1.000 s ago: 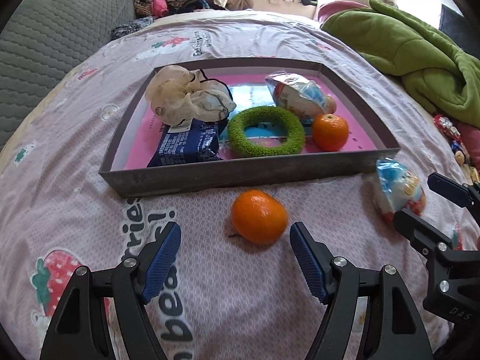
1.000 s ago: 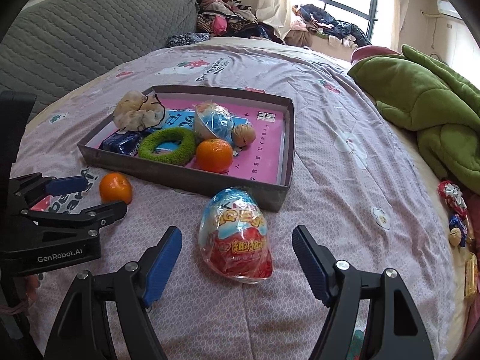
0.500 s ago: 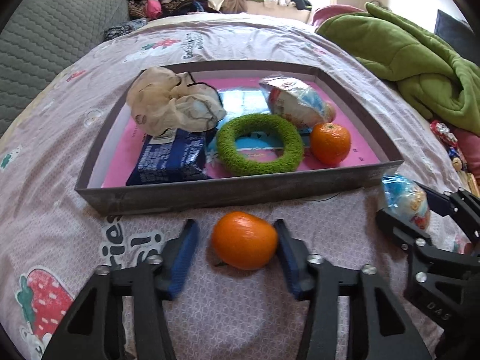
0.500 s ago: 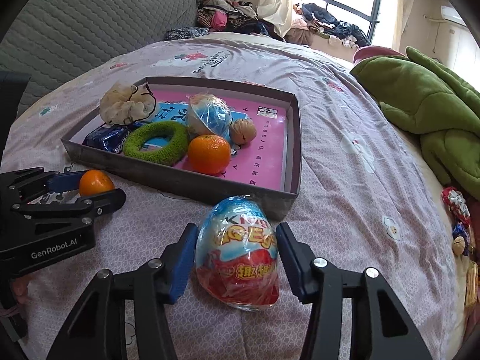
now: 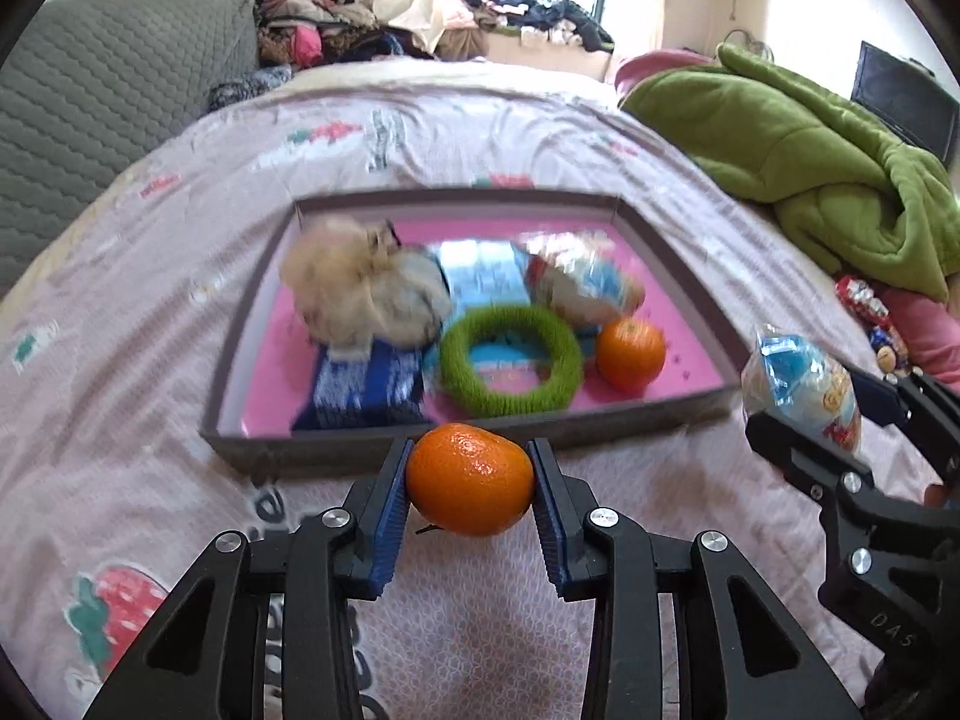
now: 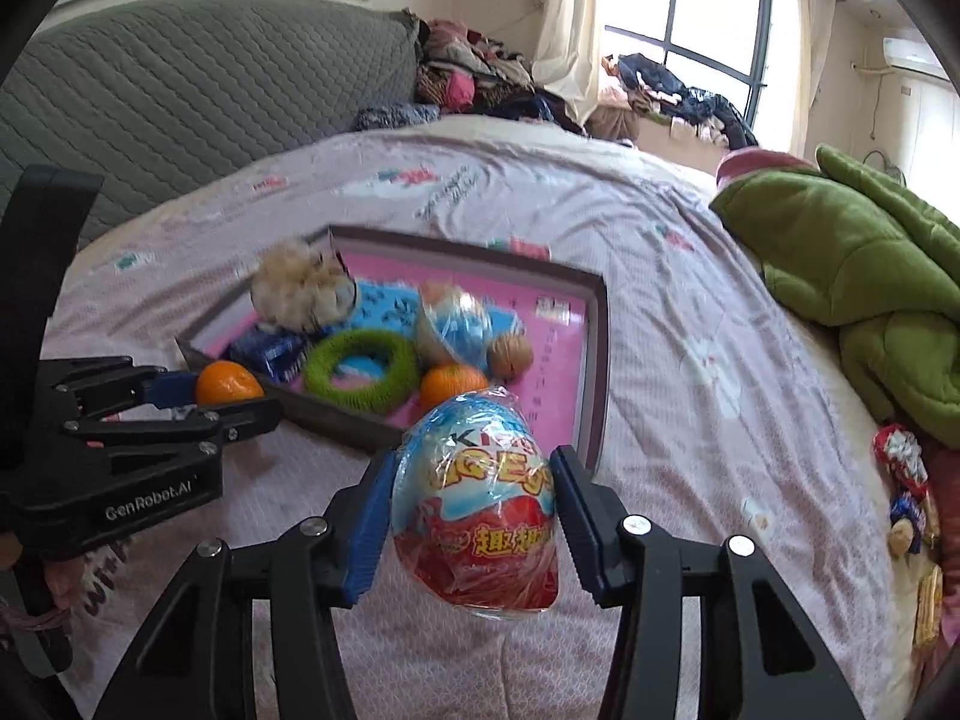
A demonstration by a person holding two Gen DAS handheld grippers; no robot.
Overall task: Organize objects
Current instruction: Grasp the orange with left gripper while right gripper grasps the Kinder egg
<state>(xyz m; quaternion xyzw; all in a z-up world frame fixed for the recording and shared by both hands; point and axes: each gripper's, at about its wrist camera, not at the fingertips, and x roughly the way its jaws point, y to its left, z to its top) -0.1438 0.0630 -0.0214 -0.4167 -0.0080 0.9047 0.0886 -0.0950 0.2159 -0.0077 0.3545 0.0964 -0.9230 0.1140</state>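
Our left gripper [image 5: 471,483] pinches the round orange tangerine [image 5: 470,479]; our right gripper [image 6: 474,501] pinches the foil-wrapped blue-and-red toy egg [image 6: 477,498], near the grey tray [image 5: 336,450].

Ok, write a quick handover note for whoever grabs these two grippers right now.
Left gripper: shut on the tangerine, held in front of the tray's near wall.
Right gripper: shut on the wrapped egg, near the tray's right front corner.
Both closed within the last second.
Already in the tray: green ring, a second tangerine, another wrapped egg, blue packet, beige cloth bundle, walnut.
Left: set both held items in the tray. Small wrapped sweets lie on the bed by the green blanket; possibly those too.
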